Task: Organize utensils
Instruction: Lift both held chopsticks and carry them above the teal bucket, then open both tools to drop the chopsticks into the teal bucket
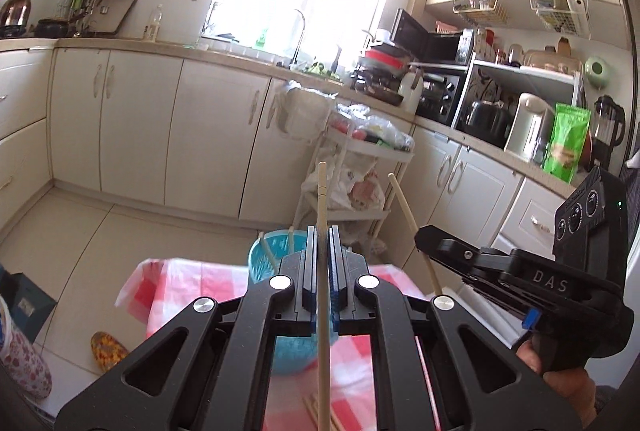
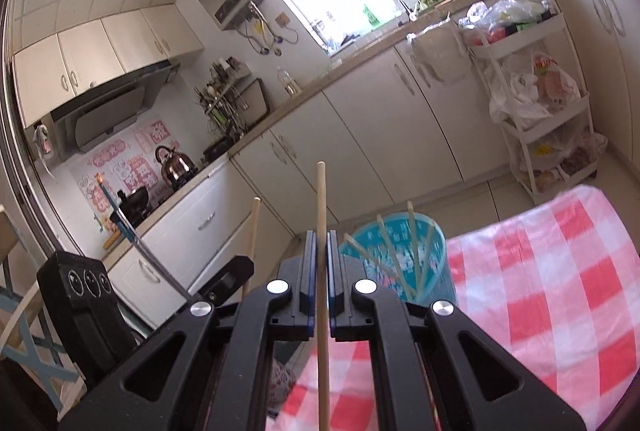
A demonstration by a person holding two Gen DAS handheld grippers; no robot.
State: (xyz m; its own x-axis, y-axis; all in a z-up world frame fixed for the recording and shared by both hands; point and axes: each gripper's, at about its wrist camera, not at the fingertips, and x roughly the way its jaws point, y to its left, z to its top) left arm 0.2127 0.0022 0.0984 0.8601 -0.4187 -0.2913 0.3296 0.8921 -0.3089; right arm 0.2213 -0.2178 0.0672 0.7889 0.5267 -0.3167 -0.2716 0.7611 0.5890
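Table: while both hands hover above it, the red-and-white checked cloth [image 2: 560, 295] fills the near right of the right wrist view, its far edge dropping off toward the kitchen floor.
Holder: the teal basket [image 2: 400, 251] stands at the far edge of the table, several chopsticks already leaning inside it, tips fanned up and out.
Left gripper: the left gripper [image 1: 323, 263] is clamped on a single wooden chopstick [image 1: 322, 215], long axis running straight along the fingers, tip pointing away and up.
Right gripper: the right gripper [image 2: 322, 263] is pinching its own light chopstick [image 2: 321, 207] the same way, shaft in line with the fingers.
The key relation: the basket sits just ahead of and below both sets of fingers, slightly left of the left pair, slightly right of the right pair. Neither hand looks clearly nearer; each stick would need tipping down to go in.
Loose stock: more chopsticks [image 1: 314, 411] lie on the cloth under the left gripper, cut off by the frame edge.
Hard to tell: the basket's base is hidden behind the black linkages, and the count of sticks inside is unclear.
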